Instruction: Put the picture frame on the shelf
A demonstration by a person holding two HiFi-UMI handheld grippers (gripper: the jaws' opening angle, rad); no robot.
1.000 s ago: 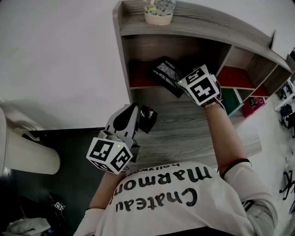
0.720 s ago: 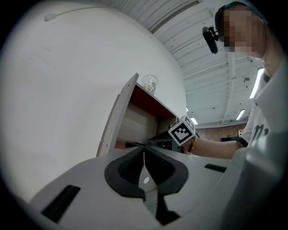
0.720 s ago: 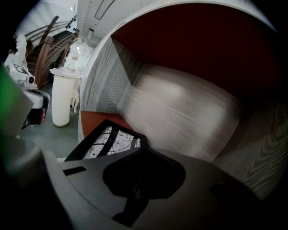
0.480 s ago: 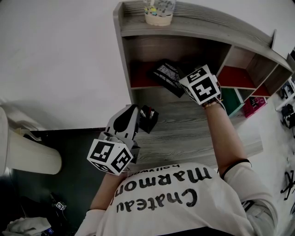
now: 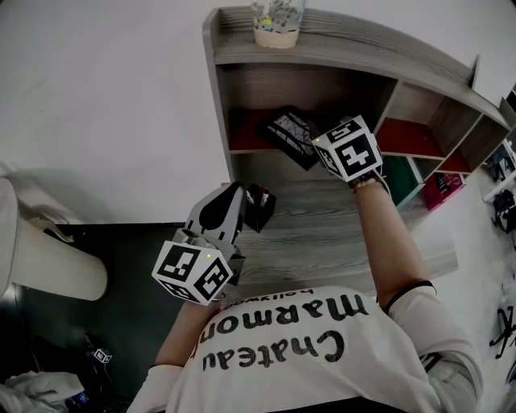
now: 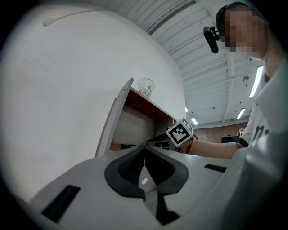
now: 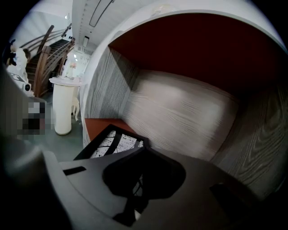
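Observation:
The picture frame (image 5: 289,134), black with a white patterned print, is tilted inside the left compartment of the grey shelf (image 5: 339,50), over its red floor. My right gripper (image 5: 316,147) is shut on the frame's near edge. In the right gripper view the frame (image 7: 109,143) sticks out to the left from between the jaws of the right gripper (image 7: 143,153), with the compartment's wooden back wall behind. My left gripper (image 5: 233,192) is shut with nothing in it, hanging over the desk's left end. The left gripper (image 6: 145,149) has its jaws pressed together.
A glass cup (image 5: 277,18) stands on the shelf top. A small black holder (image 5: 260,207) sits on the grey desk (image 5: 330,234) by my left gripper. Red (image 5: 409,137), green (image 5: 403,174) and pink (image 5: 442,187) cubbies lie to the right. A white bin (image 5: 48,270) stands on the floor at left.
The right gripper and the frame have shifted only slightly within the compartment. The left gripper has stayed where it was.

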